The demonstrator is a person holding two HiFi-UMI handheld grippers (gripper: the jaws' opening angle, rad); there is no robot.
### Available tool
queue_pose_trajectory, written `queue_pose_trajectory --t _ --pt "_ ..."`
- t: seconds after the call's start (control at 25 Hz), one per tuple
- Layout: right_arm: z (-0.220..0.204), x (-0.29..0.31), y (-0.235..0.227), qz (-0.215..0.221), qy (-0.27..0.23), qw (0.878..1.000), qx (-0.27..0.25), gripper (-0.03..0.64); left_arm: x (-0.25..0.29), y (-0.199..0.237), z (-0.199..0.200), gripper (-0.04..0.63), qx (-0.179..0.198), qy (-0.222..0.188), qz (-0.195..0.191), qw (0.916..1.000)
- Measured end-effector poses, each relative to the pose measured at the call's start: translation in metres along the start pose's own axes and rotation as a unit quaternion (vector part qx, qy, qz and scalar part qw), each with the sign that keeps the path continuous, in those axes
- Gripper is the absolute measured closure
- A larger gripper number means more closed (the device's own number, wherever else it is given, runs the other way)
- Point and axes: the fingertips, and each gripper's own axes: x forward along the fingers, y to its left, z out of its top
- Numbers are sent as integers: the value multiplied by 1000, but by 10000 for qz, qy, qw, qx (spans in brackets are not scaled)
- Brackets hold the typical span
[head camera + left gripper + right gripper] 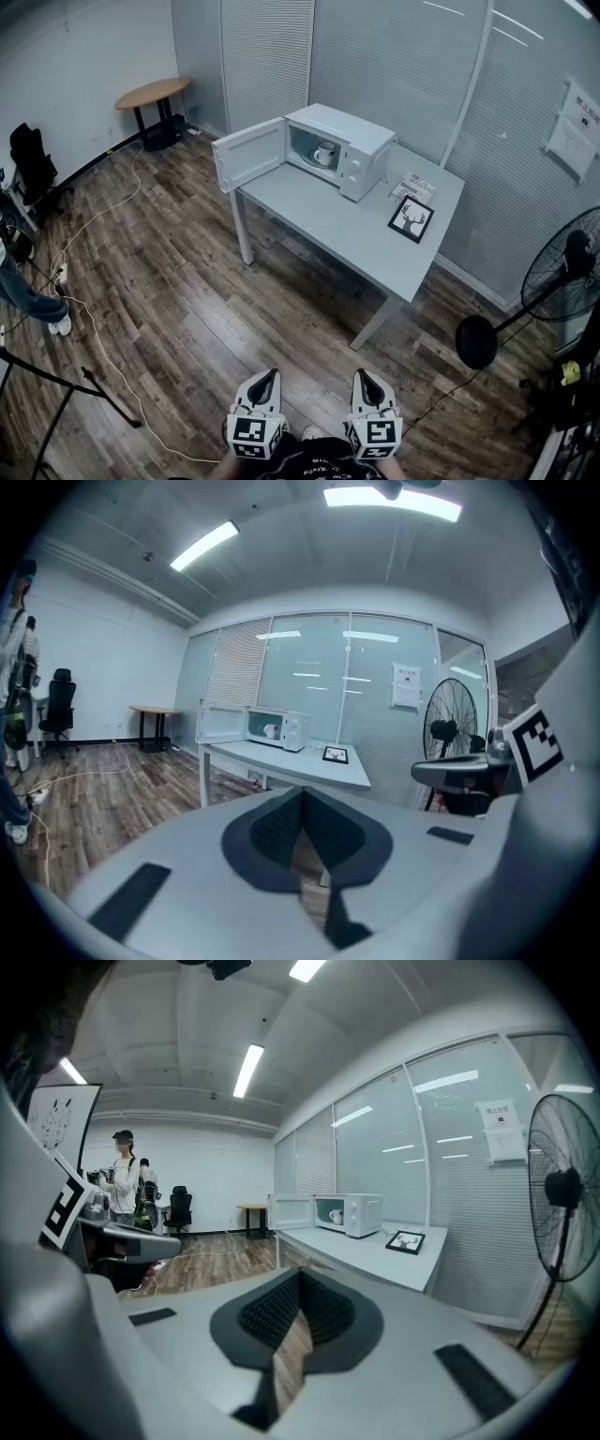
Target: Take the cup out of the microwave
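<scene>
Step in hand: we judge the approach has not begun; both tools hang well short of the microwave (342,127).
Cup (324,153): upright inside the microwave, behind the swung-open door (249,155).
Left hand-held gripper (270,376): jaws together, nothing held.
Right hand-held gripper (362,376): jaws together, empty too.
Doing it well: we should walk up to the microwave's open front, part one pair of jaws before entering, go in level and clear of the door, then draw the cup straight out.
Materials: the cup looks like smooth white glazed ceramic, probably slippery, so we favour a firm grip.
Shapes: a boxy white microwave on a flat grey table (328,225).
Pads (267,1312): dark and ridged.
</scene>
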Motion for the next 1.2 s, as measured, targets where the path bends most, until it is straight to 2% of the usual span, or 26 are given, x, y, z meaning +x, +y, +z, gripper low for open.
queue_pose_trajectory --t 0.68,0.92,1.2 --pt "-7 32 17 -173 -52 9997 181 614 21 40 3 589 30 -46 -124 9999" --pt "-9 59 10 -46 39 9998 180 612 36 51 5 589 -5 -13 -4 10000" --pt "4 117 -10 223 39 9996 168 614 81 67 16 589 -25 83 222 9997"
